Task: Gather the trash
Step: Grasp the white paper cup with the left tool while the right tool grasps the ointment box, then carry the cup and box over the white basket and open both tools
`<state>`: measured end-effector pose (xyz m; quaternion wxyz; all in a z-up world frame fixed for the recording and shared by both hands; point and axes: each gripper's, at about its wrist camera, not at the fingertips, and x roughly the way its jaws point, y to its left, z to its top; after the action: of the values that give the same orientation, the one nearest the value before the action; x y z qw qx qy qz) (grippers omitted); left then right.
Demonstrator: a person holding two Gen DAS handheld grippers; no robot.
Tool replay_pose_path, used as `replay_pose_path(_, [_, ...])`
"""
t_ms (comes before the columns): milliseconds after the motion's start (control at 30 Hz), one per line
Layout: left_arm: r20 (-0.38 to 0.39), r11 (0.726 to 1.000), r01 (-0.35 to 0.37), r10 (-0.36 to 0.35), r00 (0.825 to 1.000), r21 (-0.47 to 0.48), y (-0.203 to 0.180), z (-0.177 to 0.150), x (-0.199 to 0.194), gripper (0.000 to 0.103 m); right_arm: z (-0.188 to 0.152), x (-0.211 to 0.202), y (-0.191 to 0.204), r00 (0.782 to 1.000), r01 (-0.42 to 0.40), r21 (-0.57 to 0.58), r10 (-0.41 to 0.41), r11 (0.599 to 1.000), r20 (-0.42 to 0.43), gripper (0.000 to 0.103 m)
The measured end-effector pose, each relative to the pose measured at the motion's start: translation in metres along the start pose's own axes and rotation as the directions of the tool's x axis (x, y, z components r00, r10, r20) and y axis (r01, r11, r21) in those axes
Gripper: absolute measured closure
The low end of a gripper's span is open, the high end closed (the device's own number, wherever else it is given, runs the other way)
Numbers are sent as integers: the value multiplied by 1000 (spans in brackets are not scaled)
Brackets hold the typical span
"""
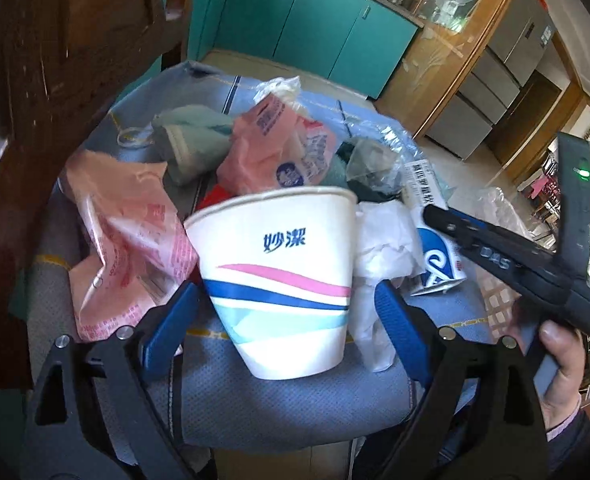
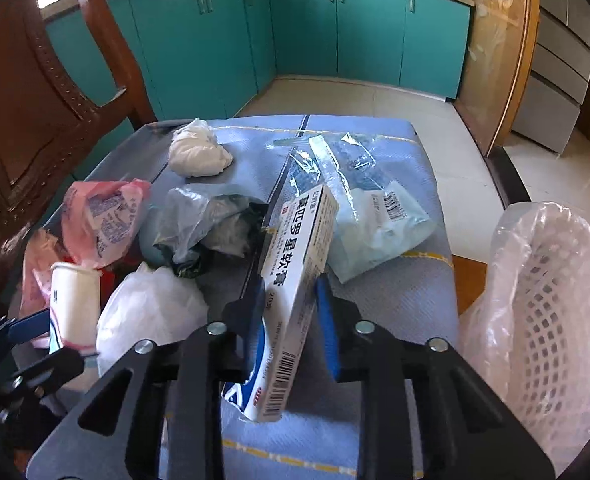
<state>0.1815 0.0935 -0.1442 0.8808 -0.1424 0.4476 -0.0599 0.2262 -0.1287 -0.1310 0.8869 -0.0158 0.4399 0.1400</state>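
My left gripper (image 1: 285,312) straddles the paper cup (image 1: 279,276), which stands tilted on the blue chair cushion (image 1: 295,404) among the litter; the blue pads (image 1: 173,320) sit on either side with a visible gap, so the jaws are apart, not yet pinching. My right gripper (image 2: 291,320) has the ointment box (image 2: 295,280) between its pads, the left one touching, the right one close beside it; I cannot tell if it is truly clamped. The lined white basket (image 2: 551,320) waits just right of the cushion. To do this well, I'd close the left jaws gently at mid-height of the cup, since thin paper will likely crush or squirt out. I'd firm up the box grip before lifting, keeping clear of the crumpled tissue (image 2: 151,316) and pink wrappers (image 1: 123,240) beside both.
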Motion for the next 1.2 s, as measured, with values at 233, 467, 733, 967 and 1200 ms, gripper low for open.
replay_pose_path(233, [-39, 1000, -27, 27, 999, 13, -4, -5, 10, 20, -7, 2, 0, 1000, 1, -11, -1, 1000, -29, 63])
replay_pose_path(467, [-39, 1000, -19, 20, 999, 20, -7, -10, 10, 31, -13, 11, 10, 997, 62, -68, -65, 996, -39, 44])
replay_pose_path(733, [59, 998, 30, -33, 998, 48, -13, -11, -20, 31, -19, 15, 18, 997, 45, -98, -51, 994, -52, 59])
replay_pose_path(967, [182, 996, 45, -57, 982, 73, -24, -10, -50, 31, -14, -21, 5, 999, 8, -59, -5, 998, 42, 59])
replay_pose_path(1200, [225, 987, -9, -27, 974, 158, -67, 8, -63, 31, 3, -98, -39, 963, 44, 3, -43, 999, 264, 59])
